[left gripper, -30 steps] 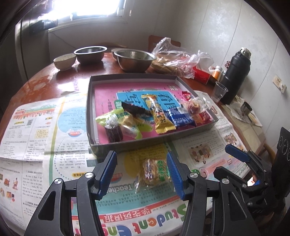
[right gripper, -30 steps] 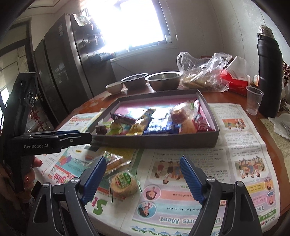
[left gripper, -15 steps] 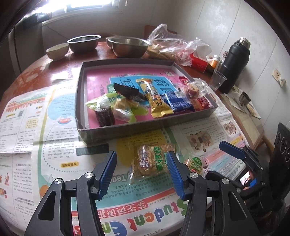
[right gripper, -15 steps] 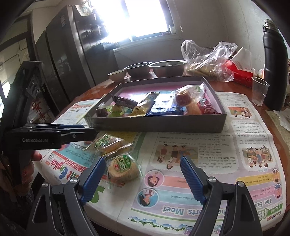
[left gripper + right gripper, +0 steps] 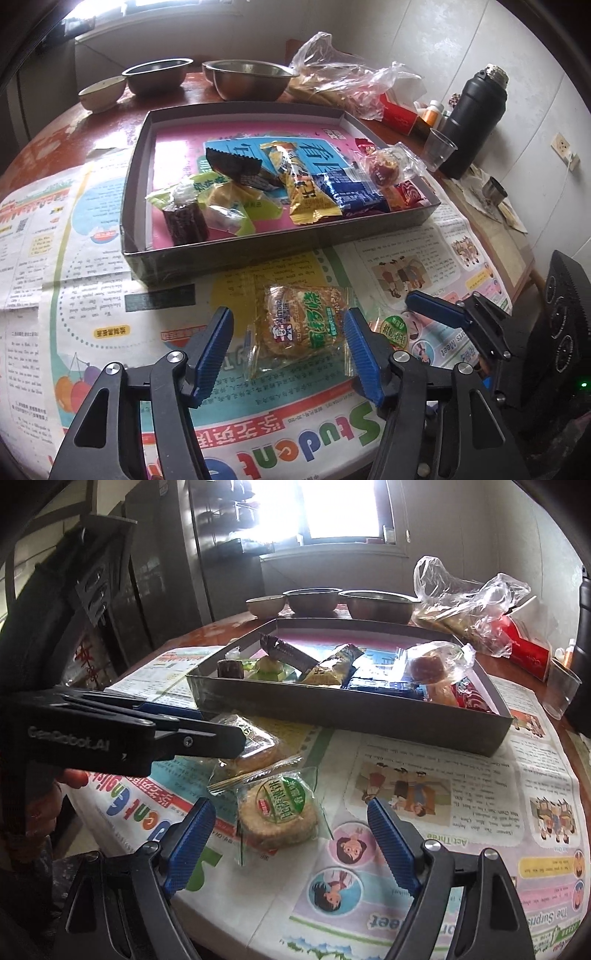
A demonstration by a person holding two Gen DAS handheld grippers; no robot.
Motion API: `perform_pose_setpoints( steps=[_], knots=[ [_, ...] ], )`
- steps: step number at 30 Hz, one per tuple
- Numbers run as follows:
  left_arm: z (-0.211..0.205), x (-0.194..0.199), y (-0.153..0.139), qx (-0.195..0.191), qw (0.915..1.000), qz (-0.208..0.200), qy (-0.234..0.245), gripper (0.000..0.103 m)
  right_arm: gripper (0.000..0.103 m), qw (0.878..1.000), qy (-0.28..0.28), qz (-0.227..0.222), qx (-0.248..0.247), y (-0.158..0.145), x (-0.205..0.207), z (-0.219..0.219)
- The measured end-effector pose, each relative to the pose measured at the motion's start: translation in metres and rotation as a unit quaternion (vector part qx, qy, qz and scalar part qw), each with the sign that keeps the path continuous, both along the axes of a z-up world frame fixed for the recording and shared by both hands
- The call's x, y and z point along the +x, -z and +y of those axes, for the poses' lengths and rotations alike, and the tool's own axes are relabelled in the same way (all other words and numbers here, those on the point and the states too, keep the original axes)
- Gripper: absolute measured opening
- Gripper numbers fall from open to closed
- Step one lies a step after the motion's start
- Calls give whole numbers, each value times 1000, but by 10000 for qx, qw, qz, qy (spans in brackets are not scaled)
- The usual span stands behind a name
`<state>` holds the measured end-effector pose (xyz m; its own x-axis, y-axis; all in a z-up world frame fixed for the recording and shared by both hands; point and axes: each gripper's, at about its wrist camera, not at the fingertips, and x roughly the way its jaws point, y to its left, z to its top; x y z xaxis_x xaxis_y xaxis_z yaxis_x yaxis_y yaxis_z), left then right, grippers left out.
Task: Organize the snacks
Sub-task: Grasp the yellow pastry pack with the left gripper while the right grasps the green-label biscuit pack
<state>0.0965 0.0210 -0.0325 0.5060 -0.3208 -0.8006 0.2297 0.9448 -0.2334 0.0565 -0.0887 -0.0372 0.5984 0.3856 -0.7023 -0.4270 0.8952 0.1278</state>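
Currently two wrapped snacks lie loose on the newspaper-covered desk (image 5: 92, 302), just outside the shallow grey cardboard tray (image 5: 236, 254) that holds the rest. Rectangular clear-wrapped rice cracker with green label (image 5: 301, 326) sits between the left gripper (image 5: 288, 350) fingers, which are opening and not touching it. Round green-labelled biscuit in clear wrap (image 5: 279, 808) lies between the wide-open right gripper (image 5: 291, 843) fingers, nothing held. Both straddle their targets, likely lining up pickups for the tray.
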Motion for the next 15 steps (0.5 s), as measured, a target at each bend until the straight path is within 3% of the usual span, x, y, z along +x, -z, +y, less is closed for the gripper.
perform_pose_setpoints(
  steps=[2,7,9,15],
  knots=[
    [-1,1,1,-29,10000,31,17,65,80,10000,35,-17,-40,3,2,0],
    [-7,2,3,29,10000,56,57,66,55,9992,52,-241,-300,5,1,1],
    [-10,2,5,54,9999,66,75,66,50,9988,86,-320,-364,6,1,-2],
    [-18,5,12,175,9997,137,143,68,48,9989,286,-296,-218,5,5,-16]
  ],
)
